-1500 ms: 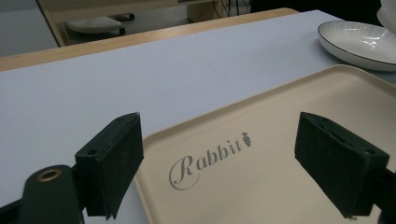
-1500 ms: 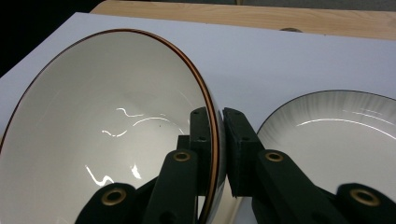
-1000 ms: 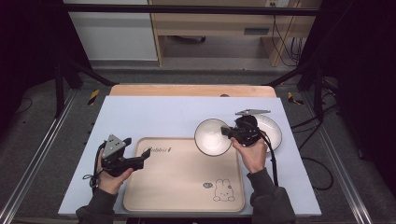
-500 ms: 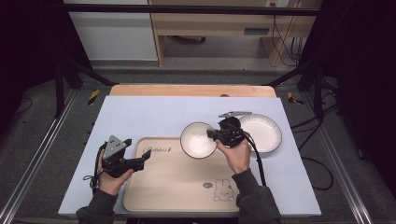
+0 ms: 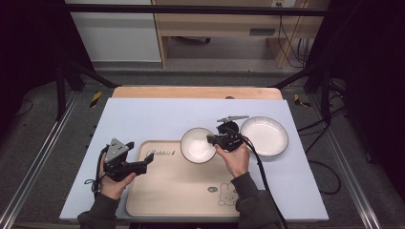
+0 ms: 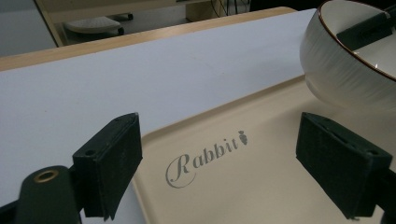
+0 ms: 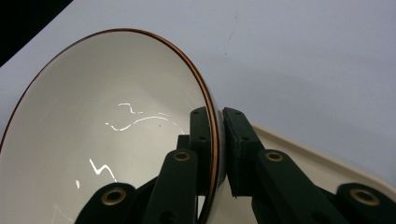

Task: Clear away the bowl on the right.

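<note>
Pinching bowl [image 7: 107, 140] rim, right gripper [image 7: 218, 140] fingers, base hidden

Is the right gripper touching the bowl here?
Touching. In the right gripper view, the right gripper has one jaw inside and one outside the bowl, pinching its brown-edged wall.

On the beige tray [image 6: 261, 186] in front of me, near its upper left corner, I read the word "Rabbit" [image 6: 205, 156] in dark script, with a small carrot-like mark right after the last letter. Near the tray's lower right corner sits a small rabbit drawing [image 5: 228, 194] beside a tiny mark too small to read.
</note>
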The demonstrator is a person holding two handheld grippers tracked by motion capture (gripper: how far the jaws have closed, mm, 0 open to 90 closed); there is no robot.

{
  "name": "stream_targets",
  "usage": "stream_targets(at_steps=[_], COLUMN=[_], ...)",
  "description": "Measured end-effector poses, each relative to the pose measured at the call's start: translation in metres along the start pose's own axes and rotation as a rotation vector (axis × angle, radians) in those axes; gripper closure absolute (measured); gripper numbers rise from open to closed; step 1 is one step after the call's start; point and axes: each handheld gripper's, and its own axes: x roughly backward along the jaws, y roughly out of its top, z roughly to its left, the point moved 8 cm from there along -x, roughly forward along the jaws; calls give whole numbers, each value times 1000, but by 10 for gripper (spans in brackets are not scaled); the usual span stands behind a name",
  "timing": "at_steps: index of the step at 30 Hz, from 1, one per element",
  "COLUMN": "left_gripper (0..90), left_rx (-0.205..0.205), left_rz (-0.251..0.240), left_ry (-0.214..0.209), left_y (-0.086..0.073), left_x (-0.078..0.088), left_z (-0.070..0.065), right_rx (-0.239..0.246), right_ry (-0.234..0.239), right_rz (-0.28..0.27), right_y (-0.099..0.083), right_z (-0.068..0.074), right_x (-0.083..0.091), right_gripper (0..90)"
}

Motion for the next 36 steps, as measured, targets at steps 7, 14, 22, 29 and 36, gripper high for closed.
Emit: stream_targets(at_steps=[7,14,22,29,36], left_gripper=[141,142,142,143,143], left_rx=[5,6,7,6,5], left_rz=[-5,-3,-1,1,4], left_ry=[5,6,7,7,8], left_y=[0,0,0,0,-1], left_x=[1,1,1,1,1], left_z=[2,3,4,4,4], right_rx=[-4,-19,-24,-27,-33], right_ry=[2,-4,-8,-8,-5], right_rz=[12,30,46,62,75], right_y=[-4,-10,-14,-17,-19], right_z=[1,-1,-4,-4,-4], right_x=[-6,-13,-19,-24,-31], right_gripper=[827,827,827,827,826])
